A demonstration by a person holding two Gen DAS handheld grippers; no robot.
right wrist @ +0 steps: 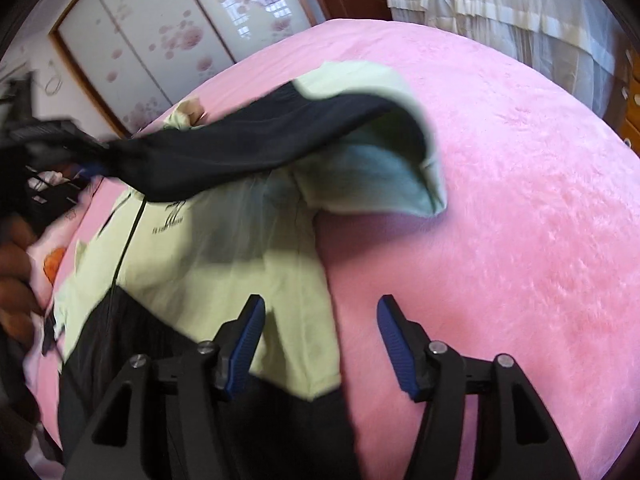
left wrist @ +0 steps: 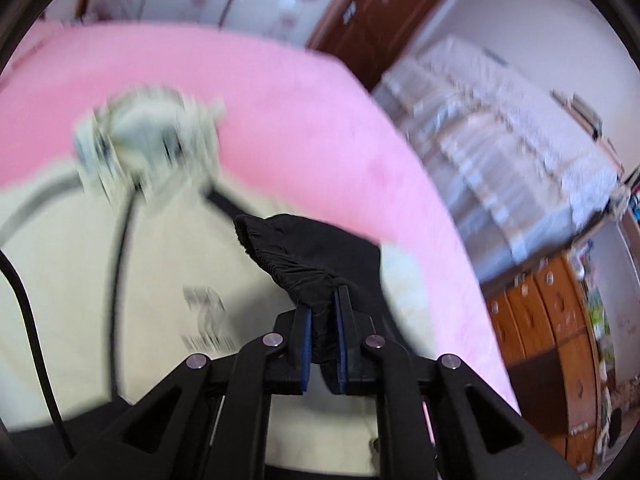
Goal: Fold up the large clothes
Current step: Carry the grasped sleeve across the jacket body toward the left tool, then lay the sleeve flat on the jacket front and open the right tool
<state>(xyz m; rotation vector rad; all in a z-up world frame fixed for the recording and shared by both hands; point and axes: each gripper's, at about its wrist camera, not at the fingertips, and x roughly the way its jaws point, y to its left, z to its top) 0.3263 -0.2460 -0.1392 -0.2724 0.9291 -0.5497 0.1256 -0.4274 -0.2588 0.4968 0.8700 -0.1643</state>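
Pink plush bedding point(right wrist: 500, 200) carries the task's thing: a pale green jacket point(right wrist: 208, 280) with black sleeves, spread toward seven o'clock in the right-wrist view, its soft thin cloth judged light, limp and somewhat slippery, best taken at a cuff or hem. Its black sleeve point(left wrist: 304, 260), gathered and elastic at the cuff, is clamped in the left gripper point(left wrist: 322, 336) and lifted off the body, whereas the right gripper point(right wrist: 320, 344) hangs with jaws apart and empty over the jacket's edge. Outward lie floral sliding wardrobe doors point(right wrist: 132, 52) at eleven o'clock.

Pink bed cover point(right wrist: 500, 200), floral wardrobe point(right wrist: 168, 44), brown door point(left wrist: 380, 20)
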